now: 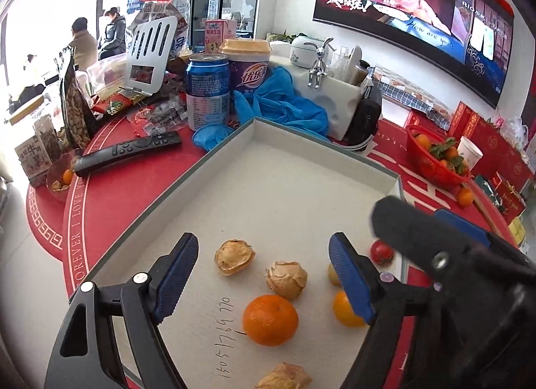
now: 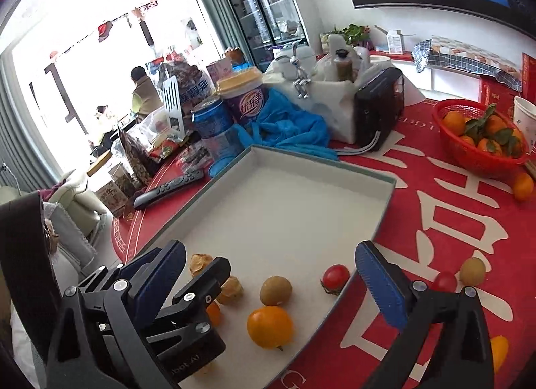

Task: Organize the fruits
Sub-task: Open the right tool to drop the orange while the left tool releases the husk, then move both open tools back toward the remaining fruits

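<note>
A shallow white tray (image 1: 214, 154) lies on the red tablecloth. In it rest a mandarin (image 1: 270, 319), a yellow tomato (image 1: 346, 308), a red cherry tomato (image 1: 382, 251) and three husked physalis, one (image 1: 233, 256) between the fingers of my left gripper (image 1: 264, 255). That gripper is open and holds nothing. My right gripper (image 2: 271, 255) is open just above the tray's near corner, over a yellow tomato (image 2: 269, 325), a greenish-brown fruit (image 2: 275, 290) and a cherry tomato (image 2: 336, 276), touching none of them. The left gripper's body hides part of its left finger.
Outside the tray lie a cherry tomato (image 2: 445, 281) and a greenish fruit (image 2: 472, 271). A red basket (image 2: 482, 154) of mandarins stands at the right. Behind the tray are blue gloves (image 1: 284, 104), a blue can (image 1: 207, 90), a purple cup (image 1: 248, 67) and a remote (image 1: 127, 151).
</note>
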Tool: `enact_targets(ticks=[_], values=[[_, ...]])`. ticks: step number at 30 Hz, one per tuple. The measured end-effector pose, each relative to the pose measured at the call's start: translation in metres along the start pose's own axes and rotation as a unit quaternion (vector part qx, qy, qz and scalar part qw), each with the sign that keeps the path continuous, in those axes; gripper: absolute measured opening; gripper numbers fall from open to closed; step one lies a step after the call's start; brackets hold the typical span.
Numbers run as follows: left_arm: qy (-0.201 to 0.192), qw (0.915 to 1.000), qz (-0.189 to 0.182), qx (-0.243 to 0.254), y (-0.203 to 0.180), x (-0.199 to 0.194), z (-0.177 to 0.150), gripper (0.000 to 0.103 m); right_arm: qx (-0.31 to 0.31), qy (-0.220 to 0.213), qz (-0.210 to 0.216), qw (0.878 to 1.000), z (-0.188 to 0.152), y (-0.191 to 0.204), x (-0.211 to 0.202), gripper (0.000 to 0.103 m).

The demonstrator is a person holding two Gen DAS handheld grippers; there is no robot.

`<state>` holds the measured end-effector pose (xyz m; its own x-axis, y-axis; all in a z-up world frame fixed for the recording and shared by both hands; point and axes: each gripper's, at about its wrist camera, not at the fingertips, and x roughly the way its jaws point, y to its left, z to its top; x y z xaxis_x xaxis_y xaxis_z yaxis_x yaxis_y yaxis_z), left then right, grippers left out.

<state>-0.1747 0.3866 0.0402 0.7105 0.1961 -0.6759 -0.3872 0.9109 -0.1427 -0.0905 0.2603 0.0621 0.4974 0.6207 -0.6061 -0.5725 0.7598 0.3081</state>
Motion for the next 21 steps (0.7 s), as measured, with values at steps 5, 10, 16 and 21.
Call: enact_targets(ticks=[5,10,16,21], values=[[-0.005,0.9994,-0.032,0.009,-0.012,-0.011,0.0,0.083,0.025,-0.016,-0.023,0.999,0.008,-0.014,-0.023,0.102],[-0.015,0.9971,-0.065,0.038,-0.033,-0.021,-0.003,0.083,0.05,-0.009,-0.059,0.997,0.006,-0.041,-0.043,0.102],[-0.011,0.994,-0.083,0.071,-0.06,-0.021,-0.011,0.083,0.071,0.004,-0.149,0.986,-0.024,-0.109,-0.074,0.102],[-0.003,0.9902,-0.087,0.109,-0.084,-0.018,-0.021,0.083,0.174,0.019,-0.181,0.968,-0.046,-0.181,-0.093,0.102]])
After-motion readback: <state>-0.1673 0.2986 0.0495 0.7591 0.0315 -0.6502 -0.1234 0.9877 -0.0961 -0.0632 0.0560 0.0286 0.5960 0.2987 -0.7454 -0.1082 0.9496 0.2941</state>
